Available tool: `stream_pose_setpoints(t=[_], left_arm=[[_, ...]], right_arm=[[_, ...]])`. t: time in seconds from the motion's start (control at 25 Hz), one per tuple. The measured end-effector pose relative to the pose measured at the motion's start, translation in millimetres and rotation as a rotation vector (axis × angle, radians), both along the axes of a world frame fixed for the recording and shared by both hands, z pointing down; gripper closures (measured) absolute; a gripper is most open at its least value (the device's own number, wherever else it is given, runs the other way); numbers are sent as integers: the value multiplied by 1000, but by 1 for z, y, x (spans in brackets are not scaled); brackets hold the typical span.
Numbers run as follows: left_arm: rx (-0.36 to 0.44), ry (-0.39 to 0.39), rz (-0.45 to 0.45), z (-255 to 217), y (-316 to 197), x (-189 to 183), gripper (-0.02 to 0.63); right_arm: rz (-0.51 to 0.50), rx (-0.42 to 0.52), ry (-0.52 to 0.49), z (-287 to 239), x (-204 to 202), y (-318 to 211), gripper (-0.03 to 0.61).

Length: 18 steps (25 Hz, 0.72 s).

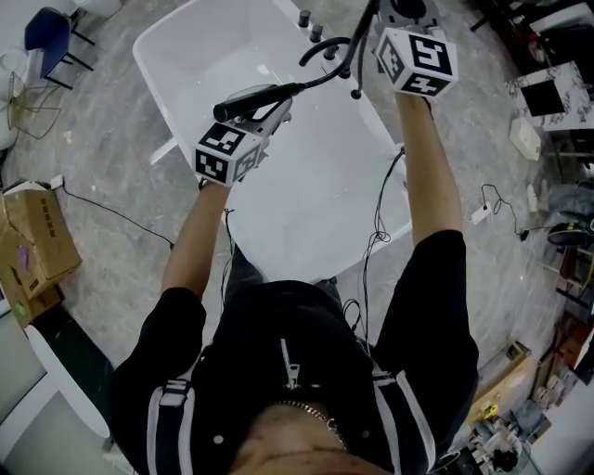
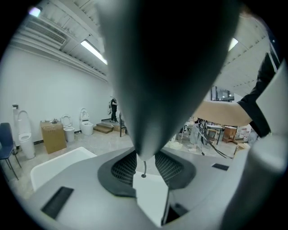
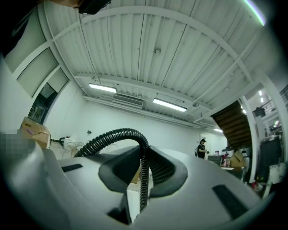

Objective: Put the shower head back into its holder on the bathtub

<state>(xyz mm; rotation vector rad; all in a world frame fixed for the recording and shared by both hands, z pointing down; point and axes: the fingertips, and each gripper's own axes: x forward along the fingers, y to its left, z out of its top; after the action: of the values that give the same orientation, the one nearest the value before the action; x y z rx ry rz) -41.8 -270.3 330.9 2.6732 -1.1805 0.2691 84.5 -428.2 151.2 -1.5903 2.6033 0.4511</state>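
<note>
A black shower head [image 1: 252,100] lies level over the white bathtub [image 1: 162,70]. My left gripper [image 1: 271,109] is shut on its handle. In the left gripper view the dark shower head [image 2: 166,67] fills the upper picture and tapers down into my left gripper [image 2: 145,167]. Its black ribbed hose [image 1: 327,57] curves right toward my right gripper [image 1: 393,15], which is raised above the tub's far rim. In the right gripper view the hose [image 3: 112,136] arches over and runs down through my right gripper [image 3: 143,173], which is shut on it. Chrome fittings [image 1: 316,33] stand on the far rim.
A cardboard box [image 1: 35,239] sits on the floor at the left and a blue chair [image 1: 46,32] at the far left. Cables [image 1: 380,218] trail over the tub's near rim. A white block [image 1: 524,139] and clutter lie at the right. Toilets [image 2: 72,128] stand along the far wall.
</note>
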Motion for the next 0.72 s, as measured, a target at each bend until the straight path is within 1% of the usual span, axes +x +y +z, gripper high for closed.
stream_pose_setpoints(t=[0.24, 0.4, 0.72], left_arm=[[-25, -8, -17, 14, 1, -11, 468], [-43, -11, -15, 23, 0, -8, 468], [-62, -19, -3, 37, 0, -2, 468]], right_arm=[[24, -63, -10, 35, 10, -7, 514], [42, -107, -35, 53, 21, -15, 514], [61, -156, -12, 83, 29, -15, 514]])
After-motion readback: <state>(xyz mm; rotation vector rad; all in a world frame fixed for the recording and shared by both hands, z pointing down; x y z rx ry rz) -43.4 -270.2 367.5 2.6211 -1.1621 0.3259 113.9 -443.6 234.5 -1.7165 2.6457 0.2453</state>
